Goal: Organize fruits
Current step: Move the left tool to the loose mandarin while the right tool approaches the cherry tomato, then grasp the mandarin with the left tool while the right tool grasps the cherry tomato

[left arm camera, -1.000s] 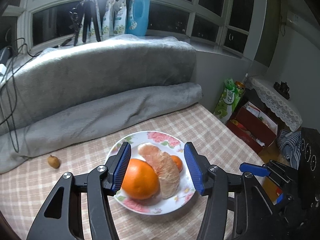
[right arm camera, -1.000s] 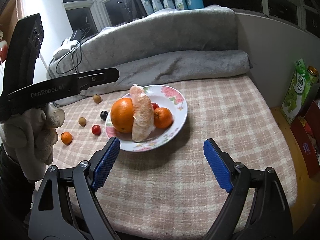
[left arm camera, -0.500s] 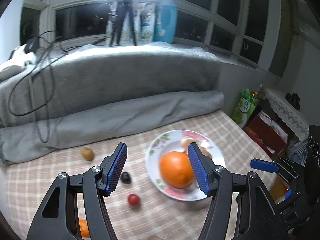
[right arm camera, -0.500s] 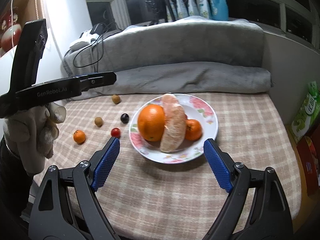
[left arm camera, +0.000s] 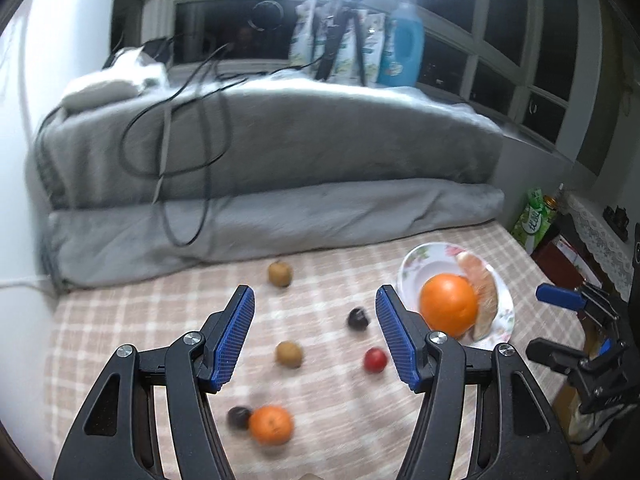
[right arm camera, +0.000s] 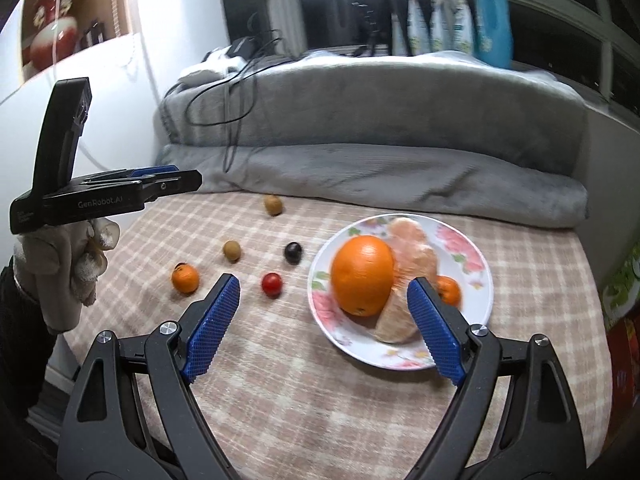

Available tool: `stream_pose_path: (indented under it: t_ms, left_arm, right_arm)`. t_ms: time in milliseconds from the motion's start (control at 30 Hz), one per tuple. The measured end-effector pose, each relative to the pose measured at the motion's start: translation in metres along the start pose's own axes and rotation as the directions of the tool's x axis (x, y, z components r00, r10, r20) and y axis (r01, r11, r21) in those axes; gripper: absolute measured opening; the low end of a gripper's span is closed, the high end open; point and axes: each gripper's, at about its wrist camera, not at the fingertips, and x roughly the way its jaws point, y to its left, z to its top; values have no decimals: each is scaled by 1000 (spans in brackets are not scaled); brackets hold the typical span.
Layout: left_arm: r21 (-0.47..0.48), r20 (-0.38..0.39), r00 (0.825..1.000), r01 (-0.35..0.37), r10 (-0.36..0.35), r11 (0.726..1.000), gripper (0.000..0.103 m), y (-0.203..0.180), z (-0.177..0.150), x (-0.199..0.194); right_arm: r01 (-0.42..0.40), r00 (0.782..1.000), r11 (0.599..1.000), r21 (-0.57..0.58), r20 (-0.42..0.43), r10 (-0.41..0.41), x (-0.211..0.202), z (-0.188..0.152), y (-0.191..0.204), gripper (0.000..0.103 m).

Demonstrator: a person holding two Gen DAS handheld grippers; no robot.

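Note:
A floral plate (right arm camera: 476, 236) (left arm camera: 416, 264) holds a large orange (right arm camera: 362, 276) (left arm camera: 448, 310), a peeled pomelo piece (right arm camera: 412, 260) (left arm camera: 478, 280) and a small tangerine (right arm camera: 450, 290). Loose on the checked cloth lie a tangerine (left arm camera: 271, 425) (right arm camera: 185, 279), a red fruit (left arm camera: 375, 360) (right arm camera: 272, 284), two dark fruits (left arm camera: 357, 318) (left arm camera: 239, 417) and two brown fruits (left arm camera: 289, 354) (left arm camera: 280, 273). My left gripper (left arm camera: 314, 334) is open and empty above the loose fruits. My right gripper (right arm camera: 320, 330) is open and empty in front of the plate.
A folded grey blanket (left arm camera: 280, 216) with black cables lies behind the cloth. Bottles and a tripod stand on the windowsill (left arm camera: 360, 48). Boxes and a carton (left arm camera: 534, 222) sit on the floor at the right. A white wall (right arm camera: 120, 80) is at the left.
My left gripper has swung left from the plate to over the loose fruits. The right gripper's view has also turned left, bringing the plate closer to its fingers. Both stay open.

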Motion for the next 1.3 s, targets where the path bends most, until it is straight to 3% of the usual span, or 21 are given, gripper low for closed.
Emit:
stream_pose_path:
  t_ms: [433,533,733,800,1000,1300]
  left_arm:
    - [-90,-112,992,-63,53,994,62,50,-60,0]
    - [-108,-115,993,-48,36,993,55,50,-68,-2]
    - [-82,-123,992,-23,13,996,46,37,-81,-1]
    - [-77,-131,991,-16,6,997,44,33,-83,0]
    - [-66,-155,988,-21,10,998,42,26,-90,13]
    - [37,-134,987,-84,89,996,42,9,-92,23]
  right_arm:
    - [-104,991,994,-42,-84,100,41,-3,32,88]
    - [-114,989,992,-57,-101,107,51,-5,39,87]
    - [-127,982,985,-116,-158,108,72,-5,54,66]
    - [-130,977,982,-134,-185,104,82,-3,57,53]
    - [-126,966,975,-184,-245,78,108,5,60,45]
    - [-126,952,955,-269,-302,40,134,8,67,42]
